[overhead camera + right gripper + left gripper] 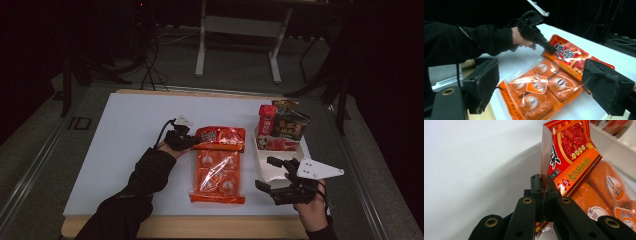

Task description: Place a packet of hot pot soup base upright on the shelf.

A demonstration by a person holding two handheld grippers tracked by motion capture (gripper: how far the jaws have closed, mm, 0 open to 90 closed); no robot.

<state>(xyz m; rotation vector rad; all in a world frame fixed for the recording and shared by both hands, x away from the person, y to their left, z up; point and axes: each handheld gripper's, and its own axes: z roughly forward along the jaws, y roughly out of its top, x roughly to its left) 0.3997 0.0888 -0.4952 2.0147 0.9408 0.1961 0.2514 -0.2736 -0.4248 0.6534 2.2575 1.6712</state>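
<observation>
Left gripper point(543, 187): jaws pressed together on the top edge of the orange snack bag point(218, 165), lifting that end off the white table point(125, 130).
Right gripper point(272, 176): jaws spread wide, holding nothing, beside the bag's lower right.
Surroundings: white tray point(265, 167) with red packets point(277, 125) just right of the bag.

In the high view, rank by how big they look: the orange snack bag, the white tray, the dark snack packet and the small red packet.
1. orange snack bag
2. white tray, partly hidden by the right hand-held gripper, so unsure
3. dark snack packet
4. small red packet
</observation>
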